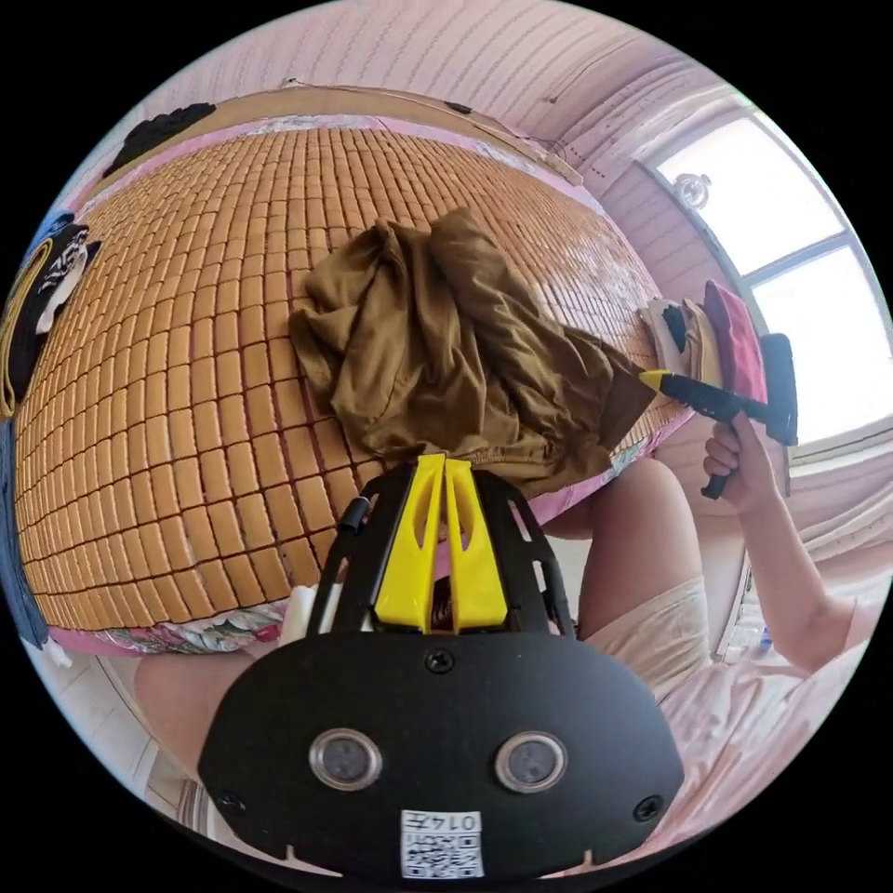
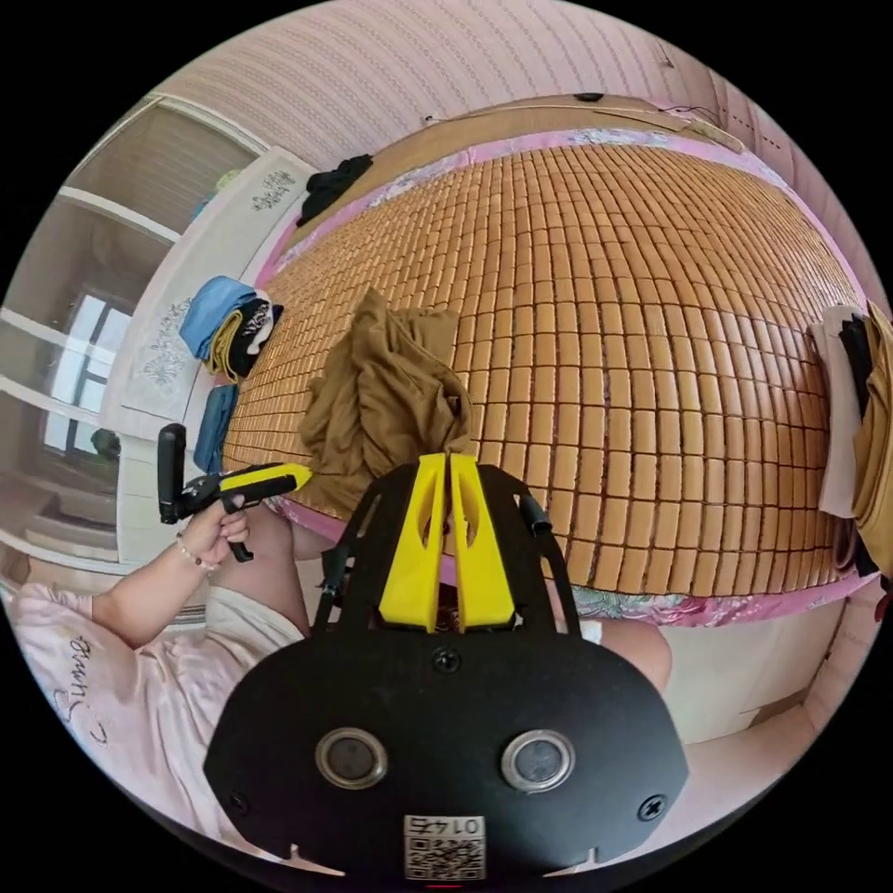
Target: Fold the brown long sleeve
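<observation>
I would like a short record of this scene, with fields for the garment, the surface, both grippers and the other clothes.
garment: brown shirt, crumpled in a heap, not yet folded
surface: bed mat of small tiles; shirt near its front edge
left gripper: fingers together, at the shirt's near edge
right gripper: fingers together, holding nothing
other clothes: folded stack at the mat's side

Left gripper (image 1: 445, 462) centred low in frame, yellow jaws pressed together; right gripper (image 2: 450, 459) likewise closed; hand (image 1: 735, 456) gripping at right edge.

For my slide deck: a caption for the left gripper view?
Crumpled brown long sleeve on a bamboo mat, left gripper shut at its near edge.
</observation>
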### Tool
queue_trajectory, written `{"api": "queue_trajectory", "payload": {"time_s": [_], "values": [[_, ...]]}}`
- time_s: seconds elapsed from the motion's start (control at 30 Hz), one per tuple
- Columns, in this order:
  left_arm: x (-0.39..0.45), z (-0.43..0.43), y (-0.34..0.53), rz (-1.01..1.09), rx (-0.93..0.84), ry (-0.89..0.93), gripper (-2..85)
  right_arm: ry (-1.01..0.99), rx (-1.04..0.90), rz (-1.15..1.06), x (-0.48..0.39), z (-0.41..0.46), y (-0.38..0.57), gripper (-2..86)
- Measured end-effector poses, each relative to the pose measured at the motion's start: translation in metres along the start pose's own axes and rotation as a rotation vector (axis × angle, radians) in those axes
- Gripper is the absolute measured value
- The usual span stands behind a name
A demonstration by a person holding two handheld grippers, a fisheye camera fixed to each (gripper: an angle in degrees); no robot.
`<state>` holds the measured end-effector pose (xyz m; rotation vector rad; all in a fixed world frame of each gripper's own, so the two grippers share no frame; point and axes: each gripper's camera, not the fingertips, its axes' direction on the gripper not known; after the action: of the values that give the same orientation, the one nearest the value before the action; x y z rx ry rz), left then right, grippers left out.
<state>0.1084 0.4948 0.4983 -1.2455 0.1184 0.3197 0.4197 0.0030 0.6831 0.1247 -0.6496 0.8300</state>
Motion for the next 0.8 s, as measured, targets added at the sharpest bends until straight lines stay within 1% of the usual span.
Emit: {"api": "queue_trajectory", "payload": {"time_s": [0.07, 0.1, 0.13, 0.17, 0.23, 0.27, 0.33, 0.37, 0.4, 0.43, 0.47, 0.5, 0.53, 0.57, 0.6, 0.63, 0.67, 0.73, 0.8], "values": [[0.004, -0.036, -0.014, 0.028, 0.108, -0.005, -0.9, 0.046, 0.025, -0.057, -0.006, -0.027, 0.0, -0.5], [0.01, -0.064, -0.028, 0.072, 0.176, -0.026, -0.9, 0.013, 0.054, -0.097, -0.012, -0.048, -0.006, -0.5], [0.018, -0.092, -0.043, 0.113, 0.249, -0.053, -0.9, -0.062, 0.119, -0.148, -0.02, -0.074, -0.013, -0.5], [0.022, -0.106, -0.051, 0.133, 0.287, -0.065, -0.9, -0.094, 0.156, -0.172, -0.024, -0.089, -0.017, -0.5], [0.036, -0.16, -0.087, 0.159, 0.433, -0.072, -0.9, -0.154, 0.313, -0.245, -0.04, -0.149, -0.025, -0.5], [0.04, -0.175, -0.095, 0.152, 0.492, -0.067, -0.9, -0.162, 0.352, -0.25, -0.042, -0.163, -0.024, -0.4], [0.059, -0.23, -0.123, 0.108, 0.725, -0.02, -0.8, -0.189, 0.499, -0.191, -0.031, -0.205, -0.003, -0.3], [0.066, -0.239, -0.129, 0.108, 0.768, -0.015, -0.8, -0.194, 0.534, -0.155, -0.024, -0.211, 0.006, -0.3], [0.08, -0.25, -0.141, 0.129, 0.818, -0.01, -0.6, -0.178, 0.586, -0.064, -0.006, -0.217, 0.026, -0.2], [0.091, -0.251, -0.152, 0.149, 0.808, -0.003, -0.3, -0.11, 0.605, 0.046, 0.014, -0.216, 0.047, -0.1], [0.096, -0.247, -0.158, 0.157, 0.786, 0.001, -0.1, -0.066, 0.597, 0.1, 0.025, -0.213, 0.056, -0.1], [0.103, -0.233, -0.164, 0.168, 0.723, 0.01, 1.2, 0.004, 0.537, 0.204, 0.048, -0.203, 0.073, 0.0], [0.107, -0.211, -0.162, 0.18, 0.645, 0.027, 2.2, 0.024, 0.458, 0.296, 0.07, -0.191, 0.088, 0.1], [0.109, -0.197, -0.159, 0.197, 0.605, 0.033, 2.6, 0.017, 0.424, 0.327, 0.08, -0.185, 0.095, 0.1], [0.112, -0.163, -0.147, 0.233, 0.518, 0.014, 3.5, -0.011, 0.365, 0.377, 0.096, -0.175, 0.109, 0.1], [0.114, -0.124, -0.131, 0.275, 0.409, -0.034, 4.5, -0.031, 0.334, 0.405, 0.106, -0.168, 0.121, 0.2], [0.115, -0.104, -0.122, 0.3, 0.353, -0.06, 4.8, -0.035, 0.324, 0.414, 0.109, -0.166, 0.126, 0.2], [0.118, -0.032, -0.078, 0.372, 0.126, -0.133, 5.9, -0.027, 0.299, 0.423, 0.115, -0.165, 0.14, 0.2], [0.128, 0.007, -0.044, 0.43, 0.007, -0.148, 6.7, -0.037, 0.29, 0.416, 0.118, -0.168, 0.144, 0.2]]}}
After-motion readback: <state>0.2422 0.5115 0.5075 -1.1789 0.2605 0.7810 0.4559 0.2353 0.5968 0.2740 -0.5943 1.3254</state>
